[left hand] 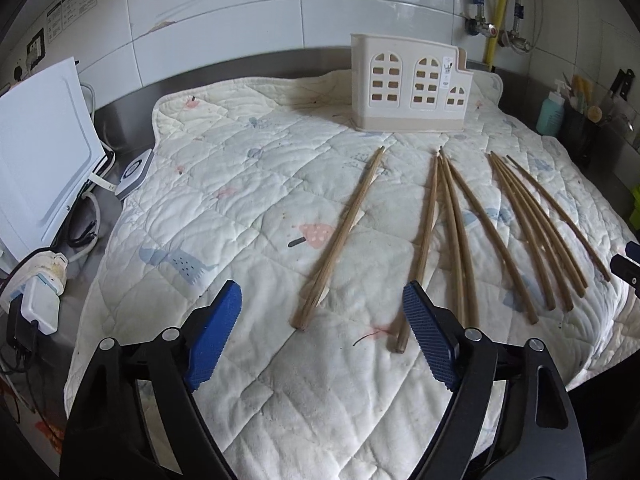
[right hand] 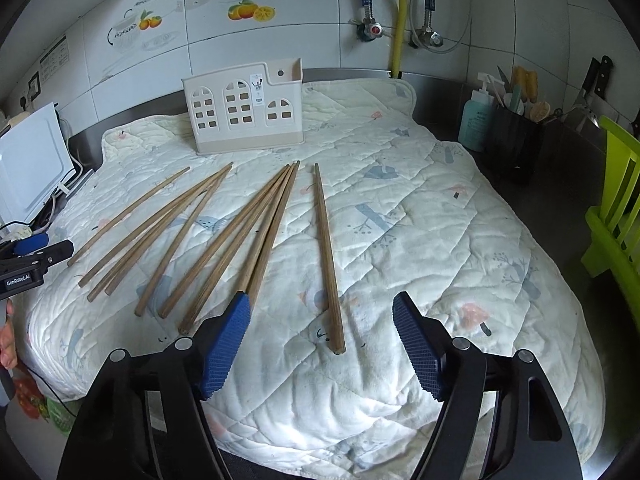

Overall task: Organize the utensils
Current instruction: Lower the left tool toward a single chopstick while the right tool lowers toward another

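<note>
Several wooden chopsticks lie in loose bunches on a quilted cloth (left hand: 240, 200) in front of a cream utensil holder (left hand: 412, 88) with window cut-outs. My left gripper (left hand: 323, 286) is open just above the cloth. The near end of the leftmost chopstick pair (left hand: 340, 236) lies between its blue pads, untouched. My right gripper (right hand: 321, 296) is open too. The rightmost chopsticks (right hand: 328, 260) run up between its pads, clear of both. The holder (right hand: 244, 112) stands upright at the back of the cloth (right hand: 420, 220).
More chopstick bunches lie in the middle (left hand: 452, 220) (right hand: 248, 240). A white appliance (left hand: 40, 152) and plug adapters (left hand: 40, 296) sit left of the cloth. On the right are a teal soap bottle (right hand: 476, 120), a black tool pot (right hand: 516, 136) and a green rack (right hand: 616, 216).
</note>
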Demonstrator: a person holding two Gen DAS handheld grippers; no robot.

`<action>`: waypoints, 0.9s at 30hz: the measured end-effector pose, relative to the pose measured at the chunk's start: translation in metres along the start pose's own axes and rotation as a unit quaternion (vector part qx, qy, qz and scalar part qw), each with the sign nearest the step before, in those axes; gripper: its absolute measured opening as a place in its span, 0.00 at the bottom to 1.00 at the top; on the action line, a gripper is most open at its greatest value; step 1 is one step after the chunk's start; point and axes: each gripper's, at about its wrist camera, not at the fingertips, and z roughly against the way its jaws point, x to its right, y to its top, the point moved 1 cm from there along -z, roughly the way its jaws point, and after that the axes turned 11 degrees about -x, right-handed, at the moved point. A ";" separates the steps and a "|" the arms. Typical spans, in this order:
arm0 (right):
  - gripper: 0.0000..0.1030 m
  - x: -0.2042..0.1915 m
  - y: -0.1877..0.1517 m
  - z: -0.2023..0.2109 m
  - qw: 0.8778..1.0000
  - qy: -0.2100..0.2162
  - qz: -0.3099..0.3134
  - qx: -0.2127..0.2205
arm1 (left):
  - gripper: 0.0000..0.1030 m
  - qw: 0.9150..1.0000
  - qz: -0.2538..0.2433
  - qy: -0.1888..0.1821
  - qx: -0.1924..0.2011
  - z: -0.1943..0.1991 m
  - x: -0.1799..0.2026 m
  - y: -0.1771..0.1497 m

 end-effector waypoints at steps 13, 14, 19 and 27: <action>0.57 0.001 0.005 -0.024 1.000 0.013 0.005 -0.025 | 0.58 0.998 -0.033 -0.035 -0.049 -0.036 -0.023 0.011; 0.55 0.001 0.005 -0.025 1.000 0.015 0.005 -0.026 | 0.57 0.997 -0.036 -0.041 -0.050 -0.038 -0.024 0.011; 0.51 0.002 0.005 -0.027 0.999 0.014 0.003 -0.029 | 0.47 0.996 -0.058 -0.049 -0.049 -0.039 -0.021 0.013; 0.46 0.004 0.009 -0.031 0.999 0.016 0.003 -0.032 | 0.40 0.994 -0.075 -0.055 -0.051 -0.038 -0.018 0.015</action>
